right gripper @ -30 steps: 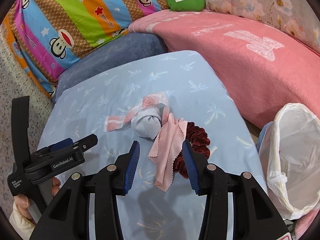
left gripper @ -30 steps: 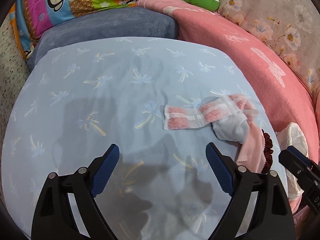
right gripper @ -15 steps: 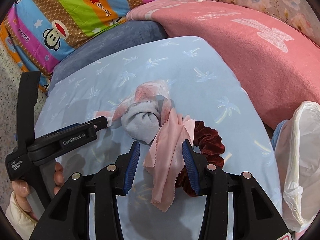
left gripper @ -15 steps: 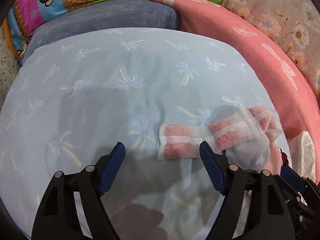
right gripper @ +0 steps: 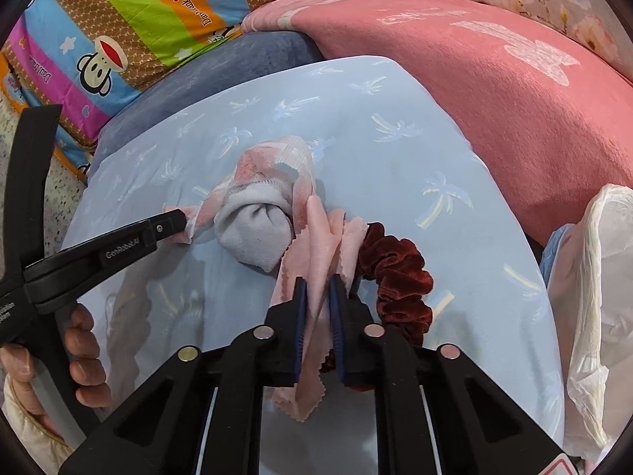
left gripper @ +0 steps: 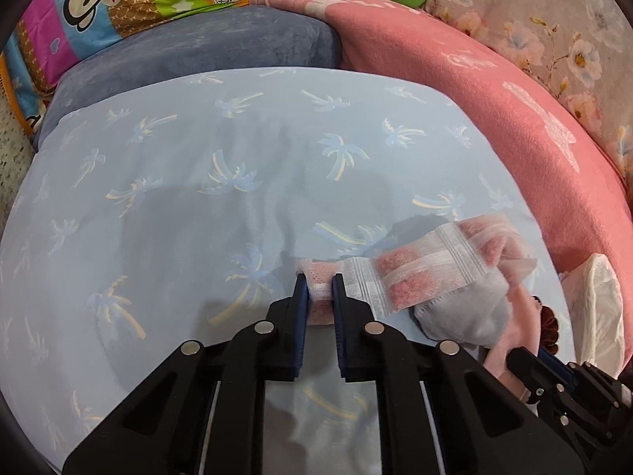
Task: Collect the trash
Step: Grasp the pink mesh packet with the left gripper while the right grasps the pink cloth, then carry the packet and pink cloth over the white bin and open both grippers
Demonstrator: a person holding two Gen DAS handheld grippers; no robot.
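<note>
A pink and white sock (left gripper: 411, 277) with a grey toe lies on the light blue palm-print pillow (left gripper: 237, 166). My left gripper (left gripper: 319, 282) is shut on the sock's cuff end; it also shows in the right wrist view (right gripper: 174, 223). My right gripper (right gripper: 316, 283) is shut on a pale pink cloth (right gripper: 316, 245) that lies against the sock (right gripper: 257, 213). A dark red velvet scrunchie (right gripper: 395, 273) lies just right of the cloth, touching it.
A white plastic bag (right gripper: 593, 301) hangs open at the pillow's right edge. A pink blanket (right gripper: 494, 79) lies behind on the right, a grey-blue cushion (left gripper: 198, 47) and a striped monkey-print quilt (right gripper: 138, 19) at the back.
Both grippers have moved forward and closed. The left one closed on the sock's cuff, the right one on the pink cloth.
</note>
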